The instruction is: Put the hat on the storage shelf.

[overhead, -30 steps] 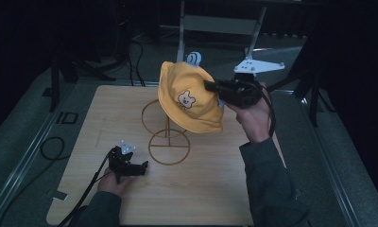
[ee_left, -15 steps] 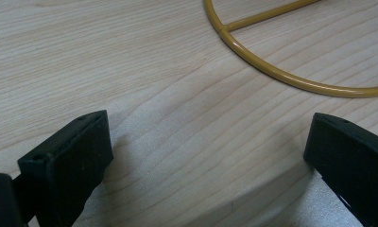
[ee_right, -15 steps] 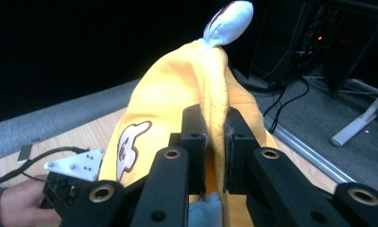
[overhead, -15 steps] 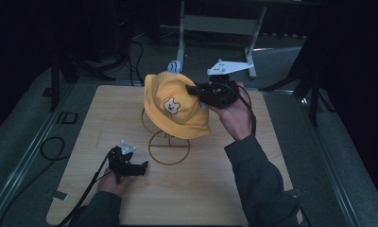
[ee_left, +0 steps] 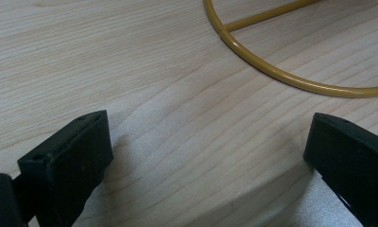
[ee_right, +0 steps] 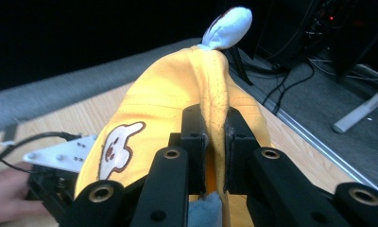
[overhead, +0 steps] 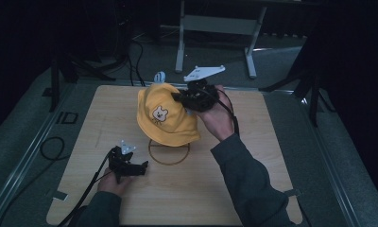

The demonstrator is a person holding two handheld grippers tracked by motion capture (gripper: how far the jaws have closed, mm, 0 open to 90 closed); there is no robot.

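Over on the left, the left gripper (overhead: 130, 166) rests on the wooden counter (overhead: 253, 156), fingers (ee_left: 66, 161) spread wide and empty, parked just beside the wire stand's ring base (overhead: 168, 152), likely out of the way. Centre stage, the yellow hat (overhead: 166, 116) sits draped over that stand. The right gripper (overhead: 189, 98) has its fingers (ee_right: 194, 137) clamped on a fold of the crown, seemingly to steer the hat on the stand.

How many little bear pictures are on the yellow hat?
1. A bear patch sits on the side of the yellow hat that faces the person, also seen beside the right gripper pinching it. The far side is hidden.
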